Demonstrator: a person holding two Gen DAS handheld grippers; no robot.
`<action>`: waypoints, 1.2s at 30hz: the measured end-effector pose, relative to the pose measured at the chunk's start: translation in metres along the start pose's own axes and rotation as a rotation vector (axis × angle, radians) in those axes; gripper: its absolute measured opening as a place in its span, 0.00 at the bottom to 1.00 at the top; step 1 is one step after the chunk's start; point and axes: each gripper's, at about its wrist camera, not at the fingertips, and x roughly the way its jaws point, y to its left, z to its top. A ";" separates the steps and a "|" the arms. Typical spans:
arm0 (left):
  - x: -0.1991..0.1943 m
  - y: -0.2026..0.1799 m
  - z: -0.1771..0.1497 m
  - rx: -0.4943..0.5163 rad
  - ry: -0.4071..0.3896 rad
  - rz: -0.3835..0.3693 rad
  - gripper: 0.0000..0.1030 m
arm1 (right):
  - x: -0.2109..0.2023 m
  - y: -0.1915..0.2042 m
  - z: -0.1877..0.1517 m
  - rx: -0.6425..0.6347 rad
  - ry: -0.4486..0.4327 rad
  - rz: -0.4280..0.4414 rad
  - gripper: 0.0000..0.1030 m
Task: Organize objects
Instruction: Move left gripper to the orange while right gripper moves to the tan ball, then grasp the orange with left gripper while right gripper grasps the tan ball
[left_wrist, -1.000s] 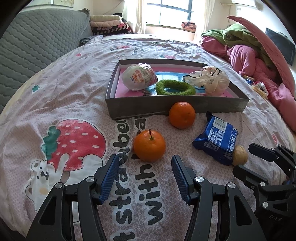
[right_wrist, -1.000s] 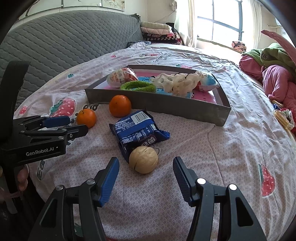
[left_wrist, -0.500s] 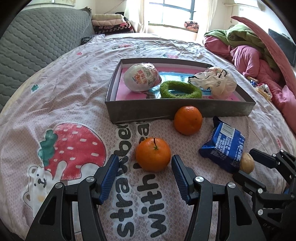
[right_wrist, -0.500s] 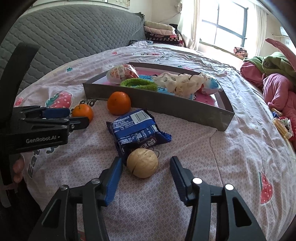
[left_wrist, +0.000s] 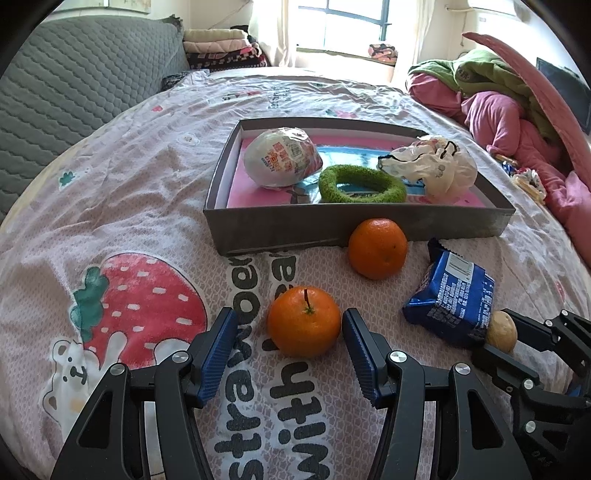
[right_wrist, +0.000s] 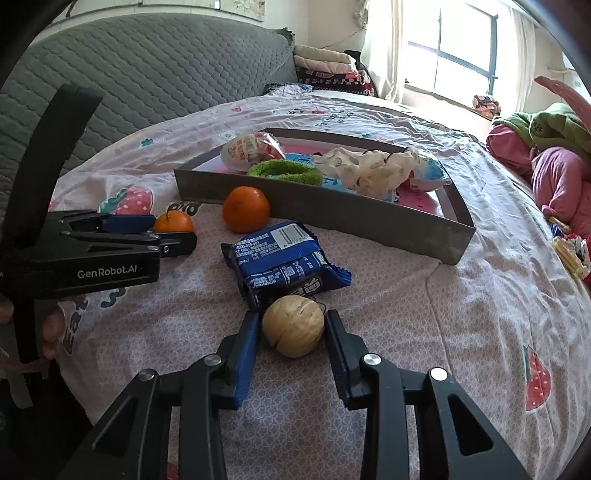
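Observation:
On the strawberry bedsheet, an orange with a stem (left_wrist: 303, 326) lies between the fingers of my left gripper (left_wrist: 286, 332), which stands open with a gap on its left side. My right gripper (right_wrist: 291, 325) is closing, and its blue pads meet both sides of a tan walnut (right_wrist: 293, 325). A blue snack packet (right_wrist: 280, 258) lies just beyond the walnut, touching it. A second orange (left_wrist: 377, 248) rests against the grey tray (left_wrist: 280, 230). The tray holds a wrapped egg (left_wrist: 282, 157), a green ring (left_wrist: 362, 184) and a white plastic bag (left_wrist: 432, 166).
A grey quilted headboard (left_wrist: 74, 81) rises at the left. Pink and green bedding (left_wrist: 498, 110) is piled at the right, with folded blankets (left_wrist: 218, 44) at the back. A person's hand (right_wrist: 51, 325) holds the left gripper (right_wrist: 173, 232) close beside the right one.
The right jaws have narrowed from wide apart onto the walnut. The left gripper has crept forward, so the stemmed orange now lies between its fingers.

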 end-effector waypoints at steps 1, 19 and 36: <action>0.000 0.000 0.000 -0.003 -0.003 -0.007 0.59 | 0.000 0.000 0.000 0.005 -0.001 0.002 0.35; -0.017 -0.004 0.001 0.022 -0.067 -0.034 0.38 | -0.015 -0.012 0.003 0.070 -0.064 0.019 0.34; -0.054 -0.028 -0.001 0.157 -0.240 0.028 0.38 | -0.046 -0.012 0.013 0.044 -0.218 -0.012 0.34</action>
